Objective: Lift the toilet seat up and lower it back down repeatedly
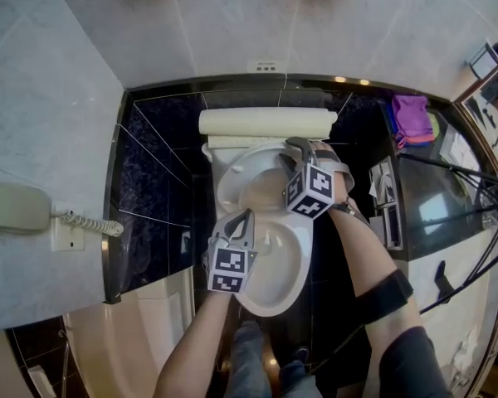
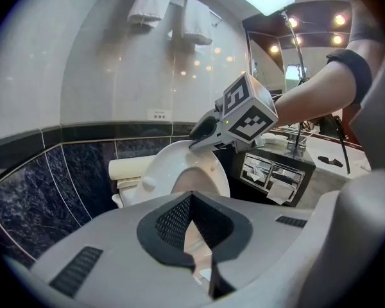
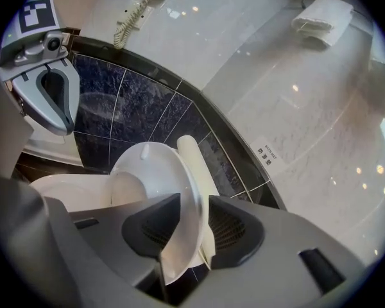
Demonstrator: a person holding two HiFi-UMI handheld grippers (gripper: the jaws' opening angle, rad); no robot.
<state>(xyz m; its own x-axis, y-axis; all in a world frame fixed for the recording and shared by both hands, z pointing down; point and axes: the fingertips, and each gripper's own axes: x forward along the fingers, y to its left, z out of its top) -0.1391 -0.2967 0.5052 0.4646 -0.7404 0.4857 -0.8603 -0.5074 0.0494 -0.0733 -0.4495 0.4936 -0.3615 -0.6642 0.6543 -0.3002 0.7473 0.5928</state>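
Right gripper (image 3: pixel 187 233) has a medium-wide bite clamped on the rim of the toilet seat (image 3: pixel 151 172), one pad on either face. The seat stands tilted up off the bowl (image 1: pixel 274 284), in front of the cistern (image 1: pixel 266 123). Left gripper (image 2: pixel 191 201) is pinched closed and empty, hovering over the bowl's front left edge. Right forearm (image 1: pixel 373 255) and left forearm (image 1: pixel 191 347) reach in from below, grippers angled down. A small wall plaque (image 3: pixel 267 153) reads "BATH MAT".
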